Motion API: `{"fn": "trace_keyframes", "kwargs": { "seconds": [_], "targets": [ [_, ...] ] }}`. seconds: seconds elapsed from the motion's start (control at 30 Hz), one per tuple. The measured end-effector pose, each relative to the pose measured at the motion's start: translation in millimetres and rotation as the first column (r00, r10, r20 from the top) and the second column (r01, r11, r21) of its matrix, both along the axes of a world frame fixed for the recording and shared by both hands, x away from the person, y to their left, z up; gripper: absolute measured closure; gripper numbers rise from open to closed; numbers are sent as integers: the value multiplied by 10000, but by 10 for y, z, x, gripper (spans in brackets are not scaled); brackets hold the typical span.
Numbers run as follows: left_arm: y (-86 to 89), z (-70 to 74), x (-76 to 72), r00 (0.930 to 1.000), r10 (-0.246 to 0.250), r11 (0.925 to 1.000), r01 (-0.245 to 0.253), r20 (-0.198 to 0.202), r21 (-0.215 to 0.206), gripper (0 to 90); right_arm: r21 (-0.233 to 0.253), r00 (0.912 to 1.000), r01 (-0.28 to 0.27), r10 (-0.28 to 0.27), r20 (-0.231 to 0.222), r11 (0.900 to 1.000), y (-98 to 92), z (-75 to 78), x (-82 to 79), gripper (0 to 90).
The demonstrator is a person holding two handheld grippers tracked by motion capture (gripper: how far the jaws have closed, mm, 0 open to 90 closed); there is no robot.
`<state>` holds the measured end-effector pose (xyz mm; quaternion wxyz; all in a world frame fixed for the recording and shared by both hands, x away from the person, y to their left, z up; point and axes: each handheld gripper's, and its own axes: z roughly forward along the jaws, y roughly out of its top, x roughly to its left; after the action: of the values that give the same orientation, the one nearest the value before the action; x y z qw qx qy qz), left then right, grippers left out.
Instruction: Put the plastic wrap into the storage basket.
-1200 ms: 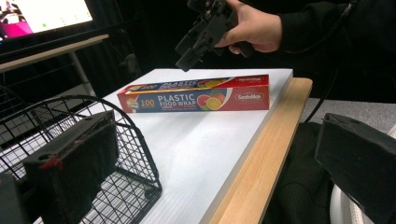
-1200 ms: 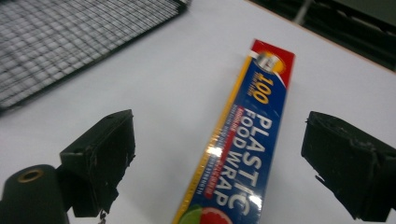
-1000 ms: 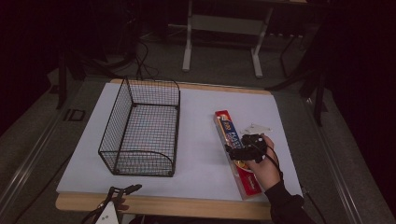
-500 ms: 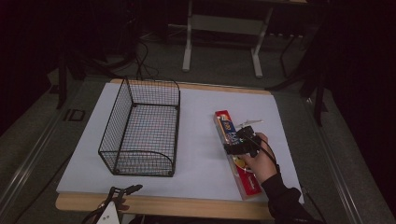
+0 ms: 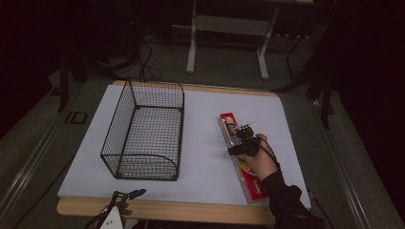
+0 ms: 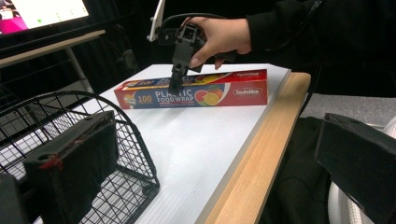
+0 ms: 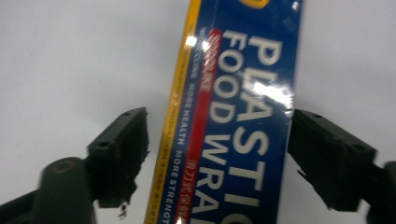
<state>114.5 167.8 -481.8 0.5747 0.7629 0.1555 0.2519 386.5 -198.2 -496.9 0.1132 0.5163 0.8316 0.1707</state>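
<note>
A long red and blue box of plastic food wrap (image 5: 229, 122) lies on the white table top at the right, running from far to near. My right gripper (image 5: 240, 139) hangs over its middle, held by a hand in a black sleeve. Its jaws stand open on either side of the box (image 7: 233, 116), the right gripper (image 7: 217, 156) looking straight down on the lid. In the left gripper view the box (image 6: 215, 93) sits under the right gripper (image 6: 175, 86). My left gripper (image 5: 122, 198) waits open at the table's near edge, nothing between its fingers (image 6: 70, 161).
A black wire basket (image 5: 117, 129) stands empty at the left centre of the white sheet; its near corner (image 6: 133, 140) is just ahead of the left gripper. The wooden table edge (image 6: 261, 154) runs along the front. A metal stand (image 5: 193, 43) is behind the table.
The right gripper has shifted a little along the box toward its far end and settled over it. The left gripper, the box and the basket have stayed put.
</note>
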Motion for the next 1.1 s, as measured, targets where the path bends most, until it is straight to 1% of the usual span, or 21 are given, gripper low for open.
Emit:
{"fn": "trace_keyframes", "kwargs": {
  "seconds": [0.07,0.13,0.23,0.3,0.37,0.43,0.5,0.63,0.73,0.8,0.9,1.1],
  "targets": [
    [1,1,0,10000,-1,10000,1,12,7,1,-90,9998,-8,6,-213,10000,26,-18,13,262],
    [0,0,-1,10000,3,10000,-3,5,18,1,-273,9988,31,-44,-480,9996,41,-36,30,265],
    [-2,0,-2,10000,-9,10000,9,19,44,1,-301,9970,249,-270,-721,9992,28,-59,70,308],
    [-2,0,-2,10000,-9,10000,9,29,55,1,-268,9947,87,-114,-1019,9996,13,-79,96,320],
    [-3,-1,0,10000,-2,10000,2,17,59,1,-385,9937,109,-151,-1113,9992,32,-89,103,325],
    [-5,-3,0,10000,6,9999,-6,13,100,1,-484,9917,293,-351,-1237,9984,46,-93,111,341],
    [-8,-4,-2,10000,-1,9999,1,20,129,1,-454,9904,511,-565,-1262,9977,49,-85,112,361],
    [-5,-5,2,10000,1,9999,-1,14,121,1,-356,9881,749,-790,-1321,9966,39,-61,116,381],
    [-5,-7,6,10000,5,9999,-5,0,121,1,-414,9920,659,-699,-1048,9970,45,-14,97,384],
    [-7,-6,5,10000,1,9999,-1,15,139,1,-494,9942,602,-643,-863,9970,53,47,91,386],
    [-9,-7,4,10000,-2,9999,2,7,138,1,-393,9959,659,-682,-599,9971,57,167,83,389],
    [-12,-9,7,10000,2,9999,-2,-1,164,1,-82,9983,579,-580,-82,9983,83,428,65,390]
  ]
}}
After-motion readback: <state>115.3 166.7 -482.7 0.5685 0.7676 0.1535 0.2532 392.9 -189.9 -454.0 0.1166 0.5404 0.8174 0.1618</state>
